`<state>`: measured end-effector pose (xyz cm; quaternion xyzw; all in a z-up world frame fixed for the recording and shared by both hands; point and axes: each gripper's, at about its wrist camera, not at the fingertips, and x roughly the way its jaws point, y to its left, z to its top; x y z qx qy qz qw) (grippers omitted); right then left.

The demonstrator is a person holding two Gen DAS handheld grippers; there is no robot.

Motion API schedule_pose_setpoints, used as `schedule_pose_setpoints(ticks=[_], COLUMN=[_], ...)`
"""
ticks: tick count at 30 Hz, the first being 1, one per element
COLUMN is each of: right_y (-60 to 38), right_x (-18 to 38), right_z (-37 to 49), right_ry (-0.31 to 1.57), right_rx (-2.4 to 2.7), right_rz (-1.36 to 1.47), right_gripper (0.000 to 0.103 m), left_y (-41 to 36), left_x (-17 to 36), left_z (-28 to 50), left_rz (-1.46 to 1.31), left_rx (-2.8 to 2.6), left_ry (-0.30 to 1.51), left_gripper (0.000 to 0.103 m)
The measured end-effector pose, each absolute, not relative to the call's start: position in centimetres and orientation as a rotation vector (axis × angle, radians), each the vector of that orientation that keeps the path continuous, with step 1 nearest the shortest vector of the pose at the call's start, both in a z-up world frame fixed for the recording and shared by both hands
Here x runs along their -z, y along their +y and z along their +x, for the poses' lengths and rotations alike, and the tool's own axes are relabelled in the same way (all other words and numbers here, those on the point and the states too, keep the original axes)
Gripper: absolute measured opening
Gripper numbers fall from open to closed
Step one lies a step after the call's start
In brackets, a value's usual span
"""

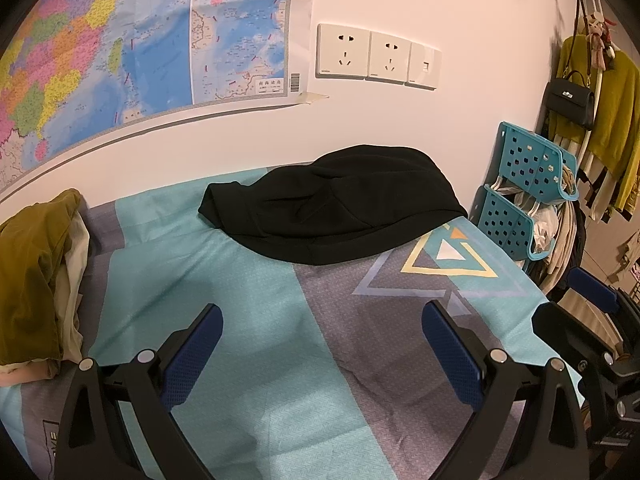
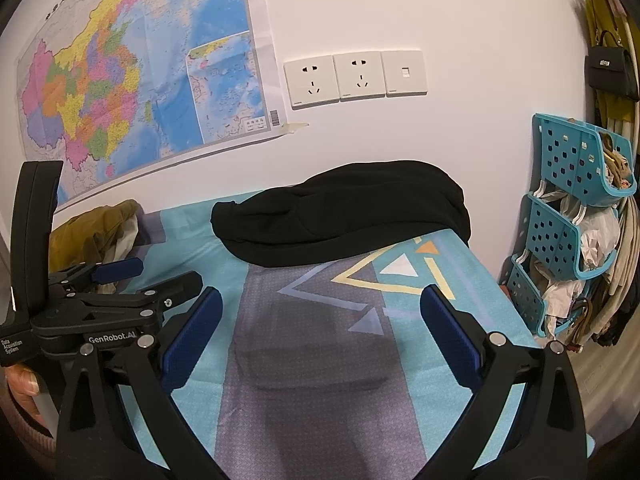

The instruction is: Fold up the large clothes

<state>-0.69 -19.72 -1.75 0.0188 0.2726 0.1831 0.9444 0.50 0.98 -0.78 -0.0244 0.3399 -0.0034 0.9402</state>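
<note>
Here the folded black fabric garment (image 1: 332, 208) lies at the far edge of the teal-and-grey patterned bed sheet (image 1: 248, 320), against the wall. Left gripper (image 1: 322, 350) and right gripper (image 2: 320, 336) gape wide, empty. An olive crumpled garment (image 1: 36, 264) sits left; teal perforated plastic baskets (image 2: 560, 216) hang right. Only the right view shows a hand (image 2: 24, 392).

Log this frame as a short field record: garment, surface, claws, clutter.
garment: black garment, bunched at the far edge of the bed by the wall, not yet spread
surface: bed sheet, teal and grey, triangle print
left claw: open, empty, over the sheet, short of the garment
right claw: open, empty, over the sheet
clutter: olive clothes at the left; teal baskets at the right
</note>
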Motion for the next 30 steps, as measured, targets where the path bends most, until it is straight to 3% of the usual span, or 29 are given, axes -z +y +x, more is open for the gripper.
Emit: schedule_pose_setpoints(ticks=[30], right_y=[-19.1], right_x=[2.7], right_z=[1.7], right_ry=[0.571], right_rx=[-0.404], right_rz=[-0.007], right_gripper=[0.098], left_y=[2.5], left_x=[2.4], left_z=[4.0], left_rz=[-0.099], left_rx=[0.02], left_ry=[0.782], left_gripper=[0.096])
